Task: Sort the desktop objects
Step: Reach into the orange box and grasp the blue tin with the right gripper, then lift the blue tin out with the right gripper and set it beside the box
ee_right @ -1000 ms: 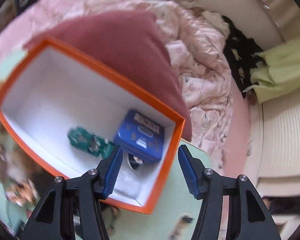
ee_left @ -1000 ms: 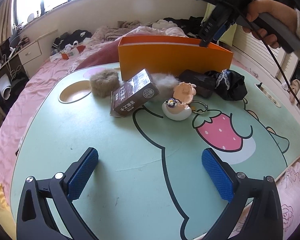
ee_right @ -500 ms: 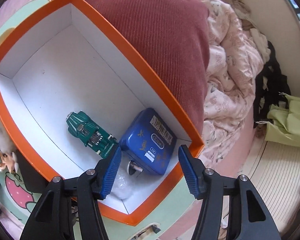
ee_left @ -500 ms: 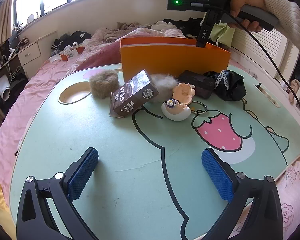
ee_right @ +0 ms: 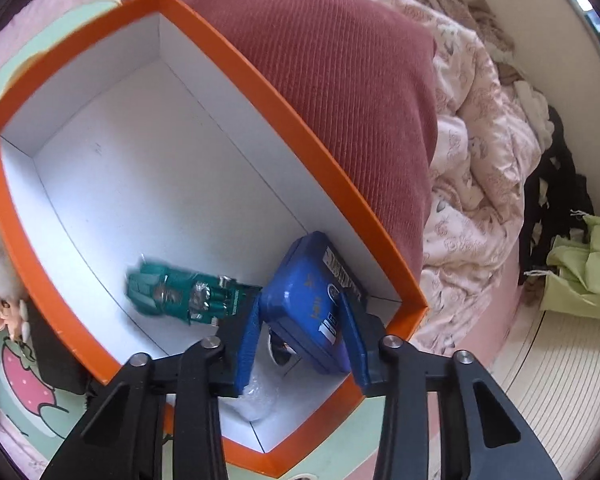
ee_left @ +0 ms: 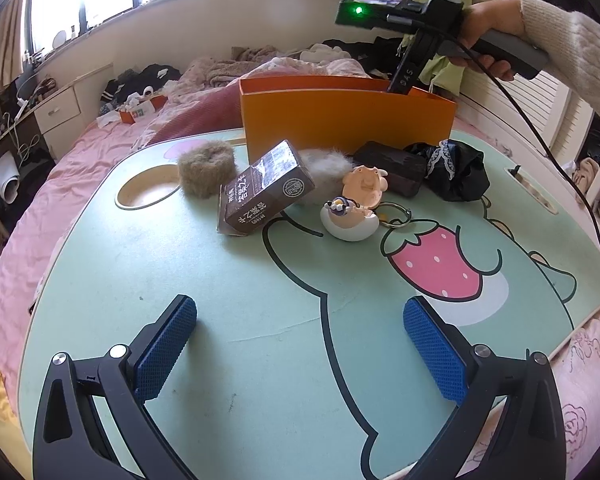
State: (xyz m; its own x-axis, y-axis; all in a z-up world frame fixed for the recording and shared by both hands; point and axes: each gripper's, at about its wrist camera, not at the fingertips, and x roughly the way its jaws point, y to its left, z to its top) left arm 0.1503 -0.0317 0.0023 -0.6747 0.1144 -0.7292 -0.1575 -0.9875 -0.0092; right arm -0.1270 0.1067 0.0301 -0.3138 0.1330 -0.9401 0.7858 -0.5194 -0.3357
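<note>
Your right gripper (ee_right: 300, 344) points steeply down into the orange box (ee_right: 260, 92); its jaws are closing, and the blue tin (ee_right: 308, 300) sits tilted between the pads, both of which press on its edges; a green toy car (ee_right: 184, 294) lies on the white floor of the box just left of the tin, and a clear crumpled wrapper (ee_right: 256, 396) lies under the gripper near the box corner. A dark red cushion (ee_right: 340, 80) presses against the far wall of the box.

Your left gripper (ee_left: 300, 344) hovers over the mint-green table (ee_left: 180, 272) with its jaws wide apart and nothing between them; in this view your right hand (ee_left: 488, 36) holds the other gripper above the orange box (ee_left: 340, 120), which stands at the far edge of the table.

The unsorted objects lie in a cluster in front of the box: a brown furry scrunchie (ee_left: 206, 168) at the left; a brown carton (ee_left: 264, 196) lying tilted beside it; a white fluffy item (ee_left: 324, 168) behind the carton; a pink pig figure (ee_left: 364, 188) touching a white egg-shaped toy (ee_left: 350, 220); a key ring (ee_left: 396, 214) just right of the egg; a dark brown block (ee_left: 392, 166) behind the pig; a black lace-trimmed cloth (ee_left: 456, 168) at the right, touching the block.
</note>
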